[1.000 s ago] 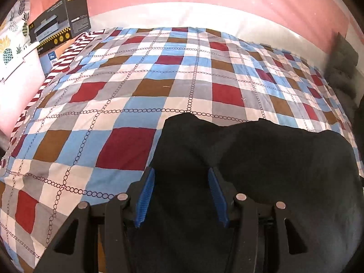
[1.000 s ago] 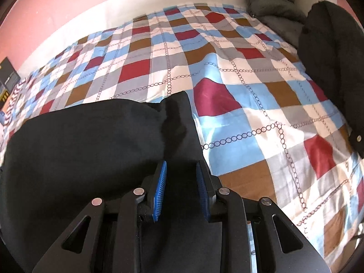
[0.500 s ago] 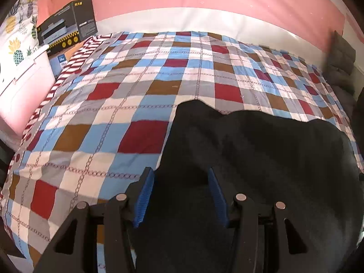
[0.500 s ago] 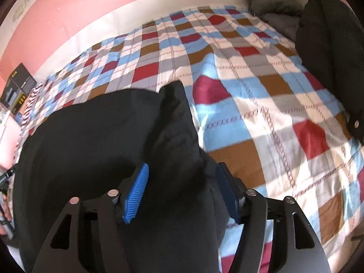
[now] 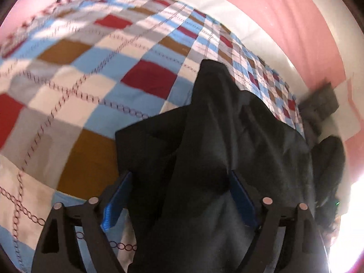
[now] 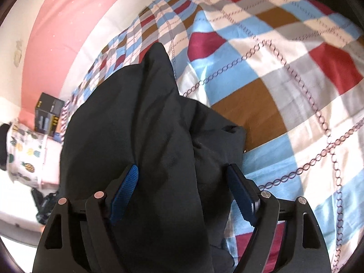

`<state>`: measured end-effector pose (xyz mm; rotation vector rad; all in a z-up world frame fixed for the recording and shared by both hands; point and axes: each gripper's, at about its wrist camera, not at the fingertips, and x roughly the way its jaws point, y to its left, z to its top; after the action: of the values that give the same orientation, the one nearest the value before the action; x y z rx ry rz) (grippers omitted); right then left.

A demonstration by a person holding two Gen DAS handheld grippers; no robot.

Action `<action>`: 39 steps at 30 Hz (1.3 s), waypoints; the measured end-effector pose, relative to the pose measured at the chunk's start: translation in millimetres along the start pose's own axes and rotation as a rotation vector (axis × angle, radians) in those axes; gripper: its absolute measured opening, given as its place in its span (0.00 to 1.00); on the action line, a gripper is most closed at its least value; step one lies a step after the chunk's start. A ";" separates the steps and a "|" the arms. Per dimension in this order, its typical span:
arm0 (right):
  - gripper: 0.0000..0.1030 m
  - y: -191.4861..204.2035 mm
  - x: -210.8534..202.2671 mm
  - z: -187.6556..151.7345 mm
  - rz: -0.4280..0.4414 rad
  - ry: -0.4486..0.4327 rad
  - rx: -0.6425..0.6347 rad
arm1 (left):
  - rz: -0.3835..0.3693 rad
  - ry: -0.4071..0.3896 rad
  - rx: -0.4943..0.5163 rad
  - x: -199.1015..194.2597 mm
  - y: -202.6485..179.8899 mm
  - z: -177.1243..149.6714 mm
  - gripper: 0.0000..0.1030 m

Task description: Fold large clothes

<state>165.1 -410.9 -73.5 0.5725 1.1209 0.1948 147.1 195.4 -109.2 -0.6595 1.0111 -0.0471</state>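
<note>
Opening over a black garment (image 5: 227, 141), both grippers let go on the checked bedspread (image 5: 68, 104).

The left gripper (image 5: 179, 195) and right gripper (image 6: 184, 187) are spreading their jaws, blue pads clear of the cloth bunched loosely between them. Only the right view shows a dark box (image 6: 46, 117) and pineapple-print fabric (image 6: 25, 150); only the left shows grey cushions (image 5: 320, 104) by the pink wall (image 5: 284, 18).

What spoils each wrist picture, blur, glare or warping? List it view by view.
Left wrist view: motion blur smears the checked bedspread at upper left, white glare burns out the lower right edge, the black garment reads nearly detailless. Right wrist view: fisheye bends the bedspread squares, slight smear at top, garment dark.
</note>
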 end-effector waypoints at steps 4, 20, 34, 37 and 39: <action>0.77 -4.6 -2.5 -5.2 0.054 0.057 -0.017 | -0.024 0.033 0.017 1.2 2.8 -4.2 0.86; 0.92 -14.6 23.5 -7.0 0.205 0.147 0.024 | -0.089 0.138 -0.017 24.4 6.4 -0.6 0.99; 0.87 5.8 36.8 -16.8 0.193 0.193 -0.046 | -0.124 0.188 -0.003 35.6 -1.6 -8.3 1.00; 0.68 11.9 30.4 -20.4 0.184 0.172 -0.048 | -0.102 0.167 0.012 30.5 -7.5 -13.8 0.97; 0.58 20.6 25.1 -23.8 0.164 0.149 -0.060 | -0.074 0.157 0.036 25.6 -15.3 -16.4 0.85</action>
<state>157.6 -374.9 -89.9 0.6041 1.2085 0.4179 152.1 166.6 -126.6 -0.6681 1.1341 -0.1835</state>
